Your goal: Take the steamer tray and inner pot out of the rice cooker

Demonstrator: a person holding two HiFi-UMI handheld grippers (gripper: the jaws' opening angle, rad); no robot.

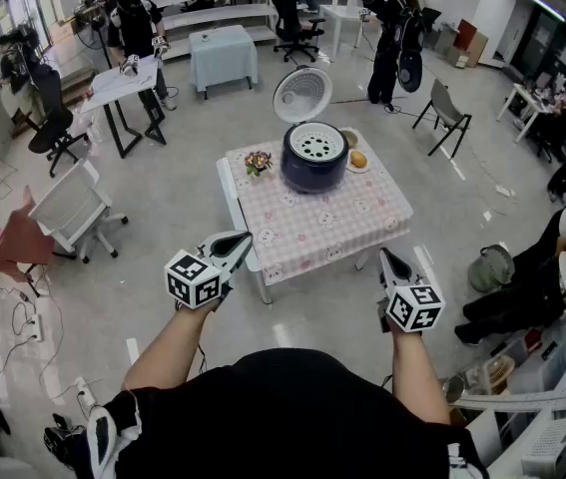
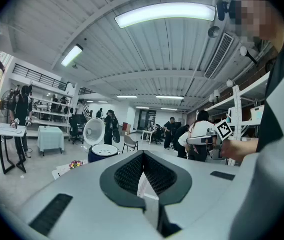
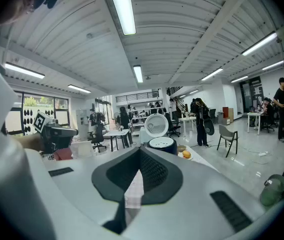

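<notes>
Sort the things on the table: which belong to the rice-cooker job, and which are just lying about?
Job: rice cooker, lid open; steamer tray seated in its top; inner pot hidden beneath.
Lying about: small flower bunch; plate holding a round orange item.

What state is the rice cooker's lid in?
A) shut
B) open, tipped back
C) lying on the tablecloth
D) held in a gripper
B: the lid stands raised behind the rice cooker, leaving the steamer tray exposed.
</notes>
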